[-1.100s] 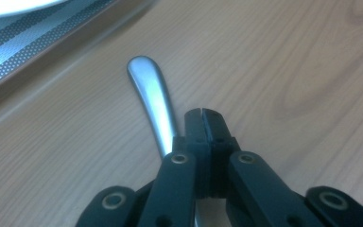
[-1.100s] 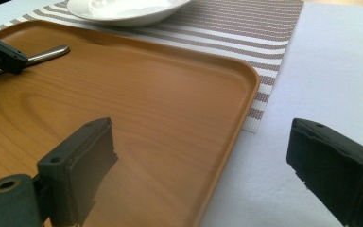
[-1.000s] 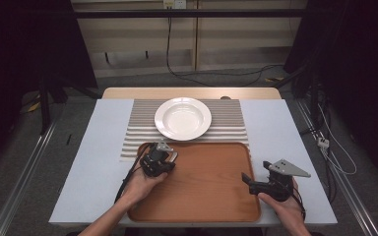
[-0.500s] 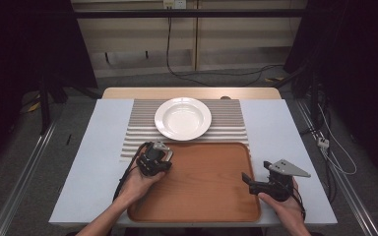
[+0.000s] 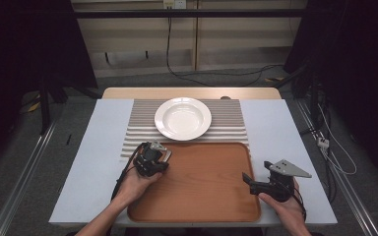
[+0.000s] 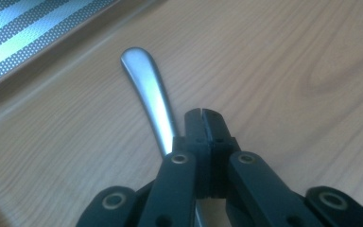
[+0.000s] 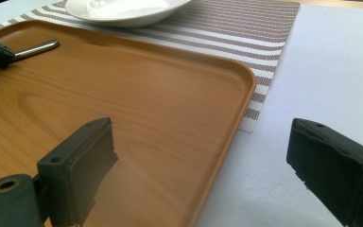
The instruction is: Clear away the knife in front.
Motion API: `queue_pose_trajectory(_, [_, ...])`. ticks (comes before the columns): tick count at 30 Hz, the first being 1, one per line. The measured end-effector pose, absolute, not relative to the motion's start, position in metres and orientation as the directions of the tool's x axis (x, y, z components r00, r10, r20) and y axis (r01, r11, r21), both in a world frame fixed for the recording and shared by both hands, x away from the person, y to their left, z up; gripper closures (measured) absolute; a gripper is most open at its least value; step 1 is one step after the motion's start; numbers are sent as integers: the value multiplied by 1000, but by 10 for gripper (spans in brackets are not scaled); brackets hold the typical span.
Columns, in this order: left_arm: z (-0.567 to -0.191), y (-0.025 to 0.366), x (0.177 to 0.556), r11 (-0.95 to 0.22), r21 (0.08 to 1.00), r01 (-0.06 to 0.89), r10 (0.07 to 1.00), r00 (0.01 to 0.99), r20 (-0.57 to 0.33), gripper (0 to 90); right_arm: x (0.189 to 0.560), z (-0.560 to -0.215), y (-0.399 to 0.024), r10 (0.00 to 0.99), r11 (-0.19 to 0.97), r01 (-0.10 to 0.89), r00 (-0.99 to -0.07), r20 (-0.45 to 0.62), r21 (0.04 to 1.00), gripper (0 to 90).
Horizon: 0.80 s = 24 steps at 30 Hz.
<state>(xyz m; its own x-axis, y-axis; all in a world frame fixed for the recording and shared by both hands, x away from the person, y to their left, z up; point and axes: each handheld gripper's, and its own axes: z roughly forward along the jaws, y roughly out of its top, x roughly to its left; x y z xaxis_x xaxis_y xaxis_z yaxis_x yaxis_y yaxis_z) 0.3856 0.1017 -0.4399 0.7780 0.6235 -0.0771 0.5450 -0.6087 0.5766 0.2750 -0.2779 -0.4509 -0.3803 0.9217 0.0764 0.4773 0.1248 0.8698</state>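
Left gripper (image 5: 163, 156) jaws closed, right gripper (image 5: 246, 177) jaws apart

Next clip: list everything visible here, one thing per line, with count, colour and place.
metal utensil handle: one, silver, over the tray's far-left corner, running back under the left hand-held gripper's shut jaws; whether it is clamped I cannot tell
tray: one, brown wood grain, near middle of the table
plate: one, white, on the mat beyond the tray
striped mat: one, beige and white, under the plate and the tray's far edge
table: one, pale cover, wooden far edge
cables: several, dark, on the floor behind the table
left hand-held gripper: one, black, jaws shut
right hand-held gripper: one, black, jaws open, straddling the tray's right rim
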Motion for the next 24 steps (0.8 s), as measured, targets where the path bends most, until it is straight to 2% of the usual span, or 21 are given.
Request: queue_pose_trajectory(24, [-438,127,385,-590,558,583,659,748,-84,900,275,-451,-276,922,126,481,-379,77,868,82])
